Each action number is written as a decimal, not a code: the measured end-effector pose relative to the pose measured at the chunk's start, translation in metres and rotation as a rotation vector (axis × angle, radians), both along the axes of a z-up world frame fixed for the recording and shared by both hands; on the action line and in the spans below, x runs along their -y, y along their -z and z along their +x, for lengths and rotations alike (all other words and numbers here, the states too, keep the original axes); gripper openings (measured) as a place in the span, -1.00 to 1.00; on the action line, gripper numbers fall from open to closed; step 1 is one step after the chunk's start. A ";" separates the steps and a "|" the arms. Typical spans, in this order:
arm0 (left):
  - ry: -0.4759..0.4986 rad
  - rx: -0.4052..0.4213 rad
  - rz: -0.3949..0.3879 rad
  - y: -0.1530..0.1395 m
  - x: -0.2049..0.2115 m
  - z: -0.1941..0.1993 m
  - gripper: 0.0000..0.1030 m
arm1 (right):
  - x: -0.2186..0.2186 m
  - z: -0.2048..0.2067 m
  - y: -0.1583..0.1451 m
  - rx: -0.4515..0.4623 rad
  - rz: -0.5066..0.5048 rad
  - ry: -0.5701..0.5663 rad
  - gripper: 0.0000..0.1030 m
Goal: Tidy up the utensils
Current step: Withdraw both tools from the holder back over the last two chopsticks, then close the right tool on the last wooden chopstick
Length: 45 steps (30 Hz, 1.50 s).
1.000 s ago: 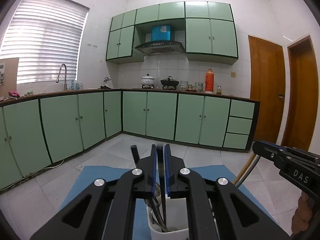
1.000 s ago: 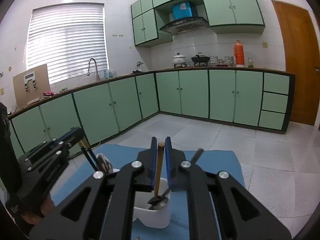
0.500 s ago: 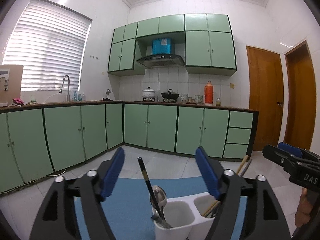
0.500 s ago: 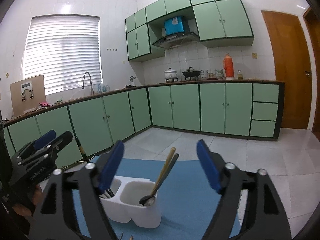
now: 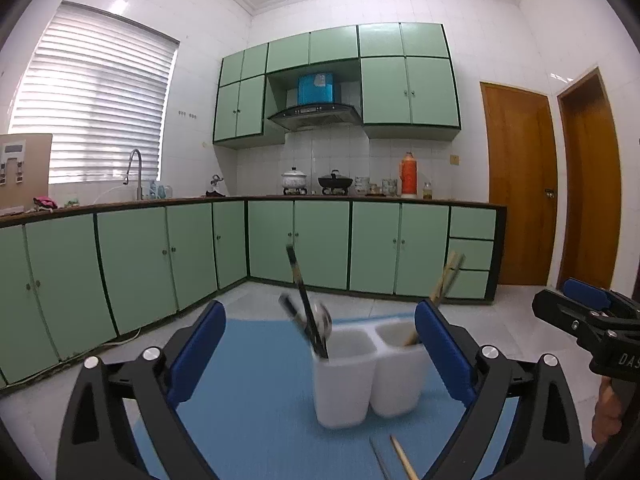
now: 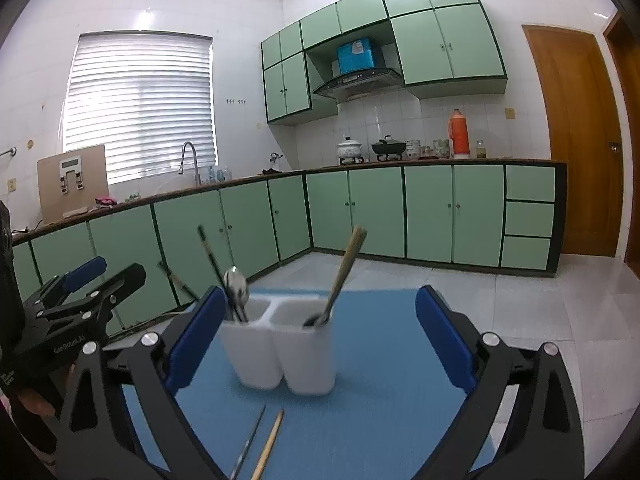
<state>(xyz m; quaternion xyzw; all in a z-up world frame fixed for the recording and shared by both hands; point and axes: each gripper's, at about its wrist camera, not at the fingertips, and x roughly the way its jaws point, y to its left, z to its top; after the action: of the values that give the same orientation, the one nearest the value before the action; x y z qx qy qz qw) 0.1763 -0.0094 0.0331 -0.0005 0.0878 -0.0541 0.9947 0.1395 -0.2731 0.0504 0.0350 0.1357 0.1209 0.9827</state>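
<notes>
A white two-compartment holder (image 5: 360, 376) (image 6: 280, 356) stands on a blue mat (image 5: 248, 392). Black chopsticks (image 5: 304, 296) (image 6: 212, 256) and a metal spoon (image 5: 325, 320) (image 6: 236, 284) lean in one compartment, and a wooden-handled utensil (image 5: 444, 280) (image 6: 348, 264) in the other. My left gripper (image 5: 318, 316) and right gripper (image 6: 320, 300) are both opening wide, short of the holder, with nothing pressed between their pads. Each shows in the other's view, the right gripper (image 5: 592, 312) and the left gripper (image 6: 88, 284). A wooden chopstick (image 6: 270, 444) and a thin metal utensil (image 6: 250, 444) lie loose on the mat.
The mat lies on a table above a pale tiled floor (image 6: 540, 300). Green cabinets (image 5: 360, 244) run along the back and left walls under a counter with pots and an orange flask (image 5: 408, 176). A hand (image 5: 608, 412) holds the right gripper.
Both grippers were shut on utensils over the holder, the left on black chopsticks, the right on the wooden handle. They have opened, let go and drawn back; the utensils stand in the holder.
</notes>
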 end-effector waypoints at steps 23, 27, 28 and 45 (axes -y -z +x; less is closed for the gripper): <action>-0.034 -0.172 0.016 0.097 -0.010 -0.106 0.84 | -0.027 -0.104 0.101 -0.124 -0.034 0.034 0.83; -0.049 -0.195 0.023 0.112 -0.015 -0.119 0.84 | -0.041 -0.118 0.120 -0.117 -0.073 0.046 0.83; -0.055 -0.202 0.025 0.116 -0.017 -0.122 0.84 | -0.044 -0.122 0.124 -0.114 -0.081 0.049 0.83; -0.086 -0.228 0.022 0.135 -0.027 -0.149 0.84 | -0.075 -0.151 0.178 -0.105 -0.140 0.091 -0.06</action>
<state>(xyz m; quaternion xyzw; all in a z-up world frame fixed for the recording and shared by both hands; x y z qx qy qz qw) 0.0273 0.0176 -0.1017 0.0006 0.2010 -0.0100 0.9795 -0.0117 -0.1980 -0.1271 -0.0212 0.1933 0.0642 0.9788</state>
